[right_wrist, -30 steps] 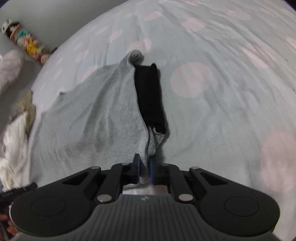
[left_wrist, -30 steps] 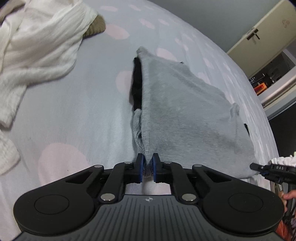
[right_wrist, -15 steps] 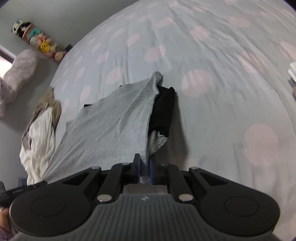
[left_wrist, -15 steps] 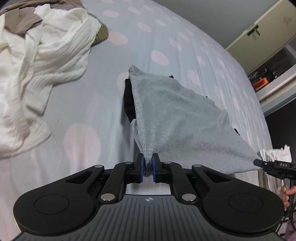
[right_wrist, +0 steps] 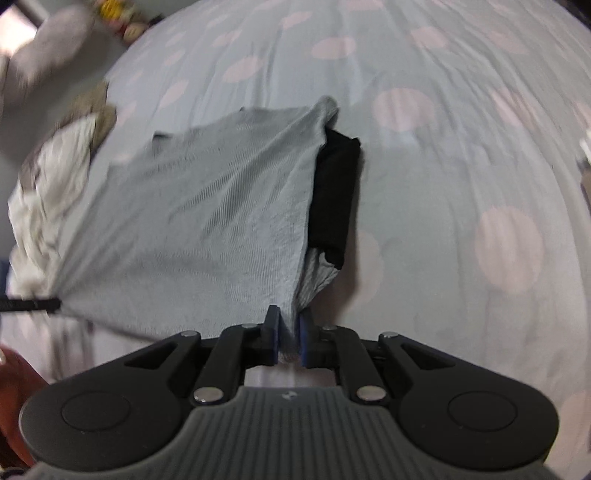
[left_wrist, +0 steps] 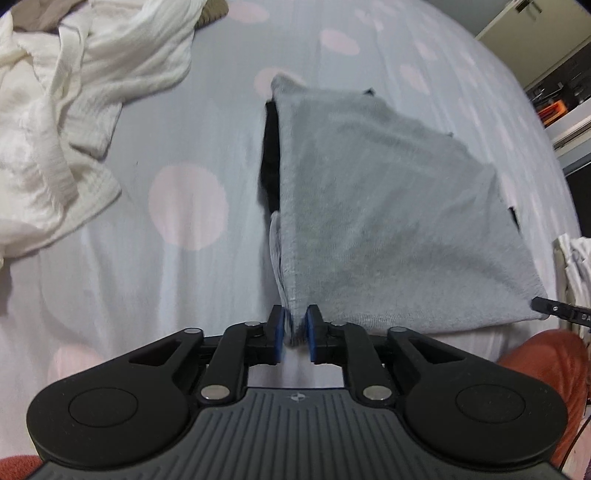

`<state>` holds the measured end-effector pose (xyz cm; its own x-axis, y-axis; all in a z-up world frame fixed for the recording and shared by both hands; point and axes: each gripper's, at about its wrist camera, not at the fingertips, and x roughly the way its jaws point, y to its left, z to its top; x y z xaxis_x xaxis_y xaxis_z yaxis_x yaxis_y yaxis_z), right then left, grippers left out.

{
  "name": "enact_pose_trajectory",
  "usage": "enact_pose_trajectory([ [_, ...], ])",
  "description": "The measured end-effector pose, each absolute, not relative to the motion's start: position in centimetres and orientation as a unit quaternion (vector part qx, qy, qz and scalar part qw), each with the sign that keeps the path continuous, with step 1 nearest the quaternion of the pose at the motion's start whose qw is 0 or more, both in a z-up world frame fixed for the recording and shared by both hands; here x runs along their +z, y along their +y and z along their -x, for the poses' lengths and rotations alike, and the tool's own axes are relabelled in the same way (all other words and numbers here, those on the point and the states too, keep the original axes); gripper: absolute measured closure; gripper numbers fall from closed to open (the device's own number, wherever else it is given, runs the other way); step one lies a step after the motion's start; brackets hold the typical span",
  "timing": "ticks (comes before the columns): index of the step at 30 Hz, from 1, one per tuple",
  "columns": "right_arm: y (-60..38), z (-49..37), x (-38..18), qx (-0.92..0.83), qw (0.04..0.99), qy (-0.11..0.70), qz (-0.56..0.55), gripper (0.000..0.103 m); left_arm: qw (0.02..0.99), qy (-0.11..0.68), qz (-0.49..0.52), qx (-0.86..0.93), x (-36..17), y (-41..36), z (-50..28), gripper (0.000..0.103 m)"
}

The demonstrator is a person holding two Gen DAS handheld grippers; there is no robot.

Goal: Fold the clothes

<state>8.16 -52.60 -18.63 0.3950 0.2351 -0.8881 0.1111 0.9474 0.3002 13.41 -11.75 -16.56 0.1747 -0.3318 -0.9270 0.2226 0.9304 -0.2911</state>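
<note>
A grey garment [left_wrist: 388, 206] is stretched taut over the bed between my two grippers, its far edge resting on the sheet. The left gripper [left_wrist: 295, 328] holds one near corner between its blue pads, and its jaws are opening. The right gripper [right_wrist: 288, 332] holds the other near corner of the grey garment [right_wrist: 192, 214], and its jaws are opening too. A black garment [left_wrist: 269, 158] lies under the grey one and shows along its edge, also in the right wrist view [right_wrist: 334, 195]. Each view catches the other gripper's tip at the cloth's far corner.
The bed sheet [right_wrist: 480, 184] is pale blue with pink dots. A heap of white ribbed clothing [left_wrist: 66, 103] lies at the left, with a brown piece behind it. A cream cabinet [left_wrist: 535, 33] stands beyond the bed. A person's red clothing [left_wrist: 543, 354] shows at the lower right.
Both grippers rose and pulled back with the grey garment, lifting and stretching its near edge. The gap between each pair of pads has widened slightly around the cloth.
</note>
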Motion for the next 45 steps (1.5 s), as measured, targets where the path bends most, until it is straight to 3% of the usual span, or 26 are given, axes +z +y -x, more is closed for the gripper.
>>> enact_pose_trajectory([
  [4,-53.0,-7.9,-18.4,0.038,0.822,0.550,-0.142,0.084,0.767,0.619,0.035,-0.165,-16.7,-11.1,-13.5,0.090],
  [15,-56.4,-8.0,-16.7,-0.006,0.849,0.498,-0.177,0.061,0.811,0.560,0.063,-0.158,-14.0,-9.5,-15.6,0.086],
  [24,-56.9,-12.1,-17.0,-0.034,0.863,0.471,-0.182,0.060,0.845,0.501,0.038,-0.182,-14.4,-12.2,-20.4,0.086],
  [25,-56.9,-12.7,-17.3,-0.033,0.861,0.470,-0.190,0.059,0.847,0.496,0.037,-0.186,-14.7,-12.5,-20.8,0.086],
  [27,-57.0,-13.8,-17.9,-0.034,0.859,0.471,-0.200,0.044,0.849,0.491,0.042,-0.190,-15.4,-12.8,-21.6,0.085],
  [32,-56.4,-16.4,-19.3,-0.041,0.853,0.480,-0.202,0.042,0.847,0.491,0.057,-0.196,-17.3,-13.0,-22.5,0.085],
  [34,-55.9,-16.7,-19.3,-0.060,0.859,0.473,-0.187,0.045,0.845,0.495,0.055,-0.197,-17.8,-13.1,-22.8,0.085],
  [36,-55.3,-16.7,-18.9,-0.053,0.867,0.464,-0.176,0.071,0.843,0.495,0.053,-0.201,-18.2,-13.1,-23.0,0.085],
  [41,-54.6,-17.1,-19.9,-0.038,0.857,0.483,-0.175,0.070,0.838,0.499,0.064,-0.212,-19.0,-12.9,-23.7,0.085],
  [43,-54.5,-17.2,-20.5,-0.036,0.854,0.486,-0.184,0.077,0.836,0.501,0.069,-0.215,-19.2,-12.8,-23.8,0.085],
  [44,-54.5,-17.2,-20.6,-0.037,0.853,0.487,-0.184,0.097,0.835,0.501,0.070,-0.216,-19.3,-12.7,-23.8,0.085],
  [45,-54.4,-17.1,-20.7,-0.037,0.853,0.488,-0.183,0.102,0.835,0.501,0.071,-0.217,-19.3,-12.7,-23.8,0.085],
])
